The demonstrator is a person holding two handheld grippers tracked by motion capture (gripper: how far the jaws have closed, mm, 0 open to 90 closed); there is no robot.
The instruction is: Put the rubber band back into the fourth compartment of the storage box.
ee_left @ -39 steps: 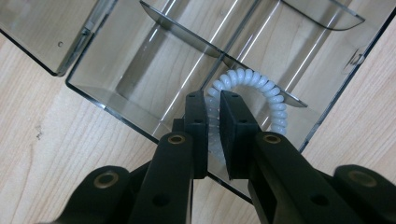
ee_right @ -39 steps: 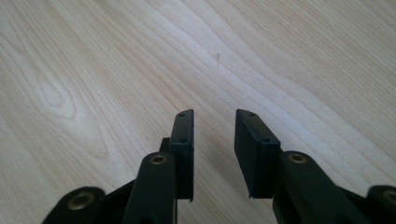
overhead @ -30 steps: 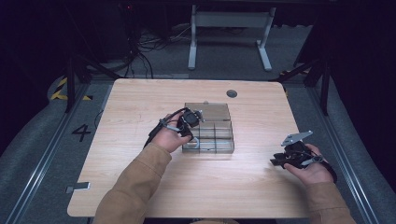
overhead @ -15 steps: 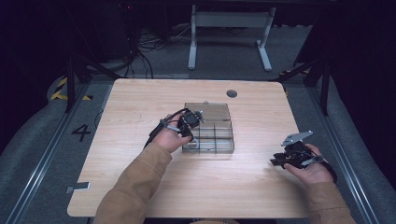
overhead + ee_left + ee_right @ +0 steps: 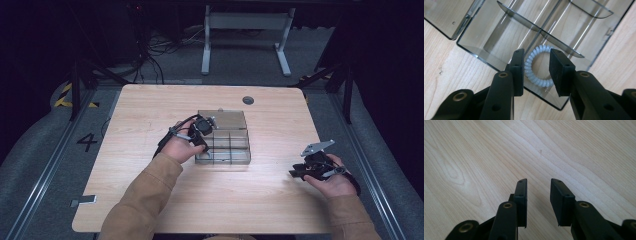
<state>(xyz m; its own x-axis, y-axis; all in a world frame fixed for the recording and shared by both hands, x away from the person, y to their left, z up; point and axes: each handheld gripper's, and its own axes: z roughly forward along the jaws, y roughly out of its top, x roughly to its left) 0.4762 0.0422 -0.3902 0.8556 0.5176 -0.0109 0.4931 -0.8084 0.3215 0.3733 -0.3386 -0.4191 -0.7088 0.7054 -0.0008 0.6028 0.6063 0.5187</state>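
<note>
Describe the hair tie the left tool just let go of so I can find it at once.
On the light wooden table, find the clear smoked plastic divided box. In its near-left compartment, below the left tool whose jaws have just been opening around it, lies a pale blue-white spiral coil hair tie, alone among bare compartments.

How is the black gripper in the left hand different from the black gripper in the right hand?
The left gripper hangs over the clear plastic divided box, while the right gripper sits over the bare wooden table off to the side. The left gripper's jaws have just been opening, with a pale blue spiral hair tie lying in the box between them; the right gripper's jaws have nothing between them. Both are black, two-jawed and open.
</note>
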